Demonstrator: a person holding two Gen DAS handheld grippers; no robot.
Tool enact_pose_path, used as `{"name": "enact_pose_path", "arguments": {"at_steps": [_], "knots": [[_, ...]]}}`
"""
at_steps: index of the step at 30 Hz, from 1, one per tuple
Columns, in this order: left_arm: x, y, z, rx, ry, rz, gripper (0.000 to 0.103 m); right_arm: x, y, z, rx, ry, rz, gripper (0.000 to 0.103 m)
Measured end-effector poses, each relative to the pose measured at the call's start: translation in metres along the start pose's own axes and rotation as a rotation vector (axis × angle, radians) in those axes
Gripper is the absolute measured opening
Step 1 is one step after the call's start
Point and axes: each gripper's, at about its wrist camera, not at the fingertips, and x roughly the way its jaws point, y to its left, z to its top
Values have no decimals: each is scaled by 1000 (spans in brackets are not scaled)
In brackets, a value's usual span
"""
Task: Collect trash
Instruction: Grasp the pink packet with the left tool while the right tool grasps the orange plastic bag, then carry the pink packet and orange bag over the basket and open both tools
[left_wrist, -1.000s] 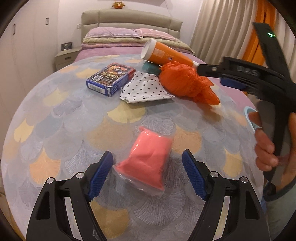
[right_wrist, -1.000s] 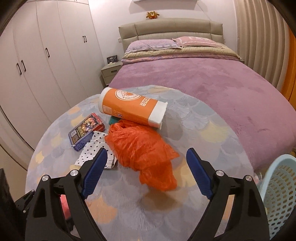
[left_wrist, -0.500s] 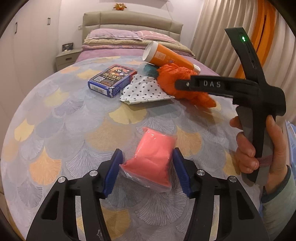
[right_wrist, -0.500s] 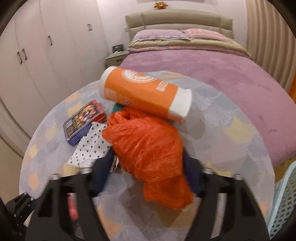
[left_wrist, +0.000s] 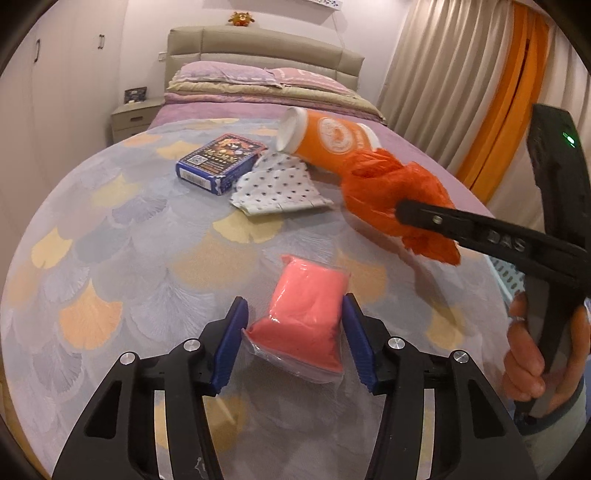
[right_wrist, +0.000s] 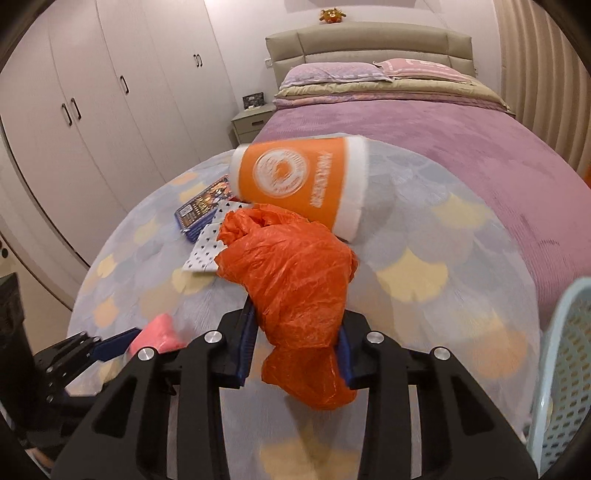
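Left gripper (left_wrist: 295, 332): its 2 blue pads are pressed against both sides of the pink packet (left_wrist: 308, 317), so it pinches the packet at the near end.
Pink packet: a clear plastic pouch with pink filling; it lies on the round table (left_wrist: 110, 258) near the front edge, and the far end points to the middle of the table.
Right gripper (right_wrist: 295, 343): its 2 fingers are closed on the orange plastic bag (right_wrist: 291, 280) and pinch it in the lower half.
Orange plastic bag: crumpled; the top part touches the orange cylinder (right_wrist: 299, 181), the bottom part hangs loose below the fingers. I cannot tell if it is lifted off the table.
Orange cylinder: lies on its side behind the bag, with white ends and a round white logo; it looks blurred.
Blue box (left_wrist: 221, 162): flat on the far left part of the table, just beside the dotted paper (left_wrist: 277, 188).
Dotted paper: white with small dark dots, lies between the box and the orange bag.
Basket (right_wrist: 565, 369): light blue with holes, at the right edge of the right wrist view, beside the table.
Room: a bed (right_wrist: 443, 122) with a purple cover stands behind the table, and white wardrobes (right_wrist: 92, 110) are on the left.
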Motion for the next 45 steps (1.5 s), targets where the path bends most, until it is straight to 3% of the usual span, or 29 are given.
{"name": "enact_pose_path", "arguments": {"at_steps": [12, 19, 24, 28, 34, 45], "knots": [[-33, -50, 22, 70, -97, -143, 50, -98, -33, -28, 90, -147, -80, 33], [-45, -110, 47, 165, -155, -236, 50, -163, -82, -39, 200, -234, -220, 33], [-40, -161, 62, 242, -169, -300, 50, -192, -132, -52, 343, -238, -331, 33], [-18, -207, 74, 285, -133, -372, 50, -208, -178, -70, 476, -226, -421, 33], [24, -256, 83, 310, -61, -445, 50, -211, -225, -88, 575, -195, -511, 33], [86, -299, 72, 321, 63, -453, 50, -182, -274, -115, 684, -99, -495, 37]]}}
